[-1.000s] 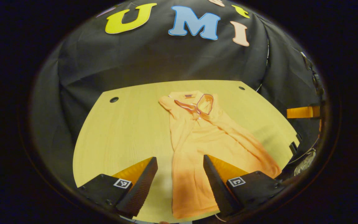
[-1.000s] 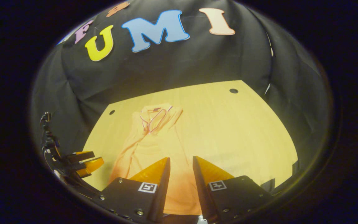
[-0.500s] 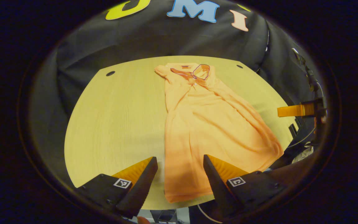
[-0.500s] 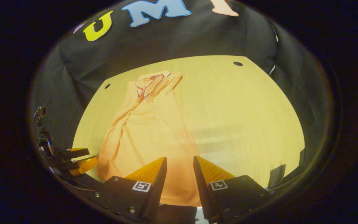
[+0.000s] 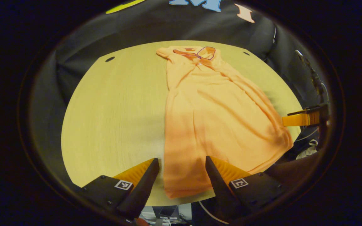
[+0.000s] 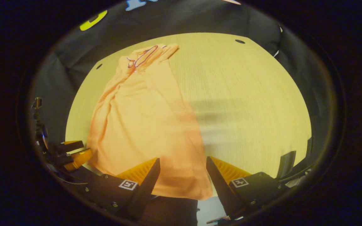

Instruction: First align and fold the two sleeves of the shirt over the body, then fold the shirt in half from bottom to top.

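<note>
Both cameras tipped down, right gripper (image 6: 182, 171) widened; left gripper (image 5: 182, 171) wide; both over orange collared shirt (image 5: 212, 116) hem on pale wooden desk (image 5: 112, 113). Sleeves folded; next: pinch hem corners.

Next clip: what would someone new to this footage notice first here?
An orange shirt lies lengthwise down a pale wooden table, collar at the far end and hem at the near edge, with its sleeves already folded in. The left gripper and the right gripper each hang above the hem, jaws apart and holding nothing.
</note>
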`<state>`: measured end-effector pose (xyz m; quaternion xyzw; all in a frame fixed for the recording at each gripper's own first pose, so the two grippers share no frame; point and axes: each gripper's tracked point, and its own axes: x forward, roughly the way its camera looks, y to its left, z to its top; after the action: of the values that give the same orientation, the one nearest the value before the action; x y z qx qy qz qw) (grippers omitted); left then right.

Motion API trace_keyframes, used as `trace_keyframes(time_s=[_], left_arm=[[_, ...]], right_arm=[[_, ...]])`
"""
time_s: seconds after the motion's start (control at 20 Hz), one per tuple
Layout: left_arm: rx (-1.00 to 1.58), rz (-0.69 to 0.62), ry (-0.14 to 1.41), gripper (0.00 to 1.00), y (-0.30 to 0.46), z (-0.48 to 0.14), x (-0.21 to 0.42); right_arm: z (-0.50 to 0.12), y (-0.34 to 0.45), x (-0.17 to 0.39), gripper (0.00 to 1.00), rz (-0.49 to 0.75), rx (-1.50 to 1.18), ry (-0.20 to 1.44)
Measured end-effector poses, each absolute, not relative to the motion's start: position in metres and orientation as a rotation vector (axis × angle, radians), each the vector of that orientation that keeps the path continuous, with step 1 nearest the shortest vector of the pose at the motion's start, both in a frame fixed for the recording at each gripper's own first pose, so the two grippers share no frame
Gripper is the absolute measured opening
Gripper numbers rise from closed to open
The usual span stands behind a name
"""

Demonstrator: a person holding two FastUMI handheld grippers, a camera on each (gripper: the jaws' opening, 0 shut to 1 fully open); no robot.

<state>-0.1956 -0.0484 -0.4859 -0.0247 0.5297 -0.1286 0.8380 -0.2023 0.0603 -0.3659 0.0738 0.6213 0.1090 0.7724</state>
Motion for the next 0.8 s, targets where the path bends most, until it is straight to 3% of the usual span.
trace_keyframes(time_s=[0.8], left_arm=[[0.012,-0.225,1.263,0.96,-0.046,-0.509,-0.203]], right_arm=[[-0.399,0.056,-0.221,0.92,0.215,-0.014,1.524]])
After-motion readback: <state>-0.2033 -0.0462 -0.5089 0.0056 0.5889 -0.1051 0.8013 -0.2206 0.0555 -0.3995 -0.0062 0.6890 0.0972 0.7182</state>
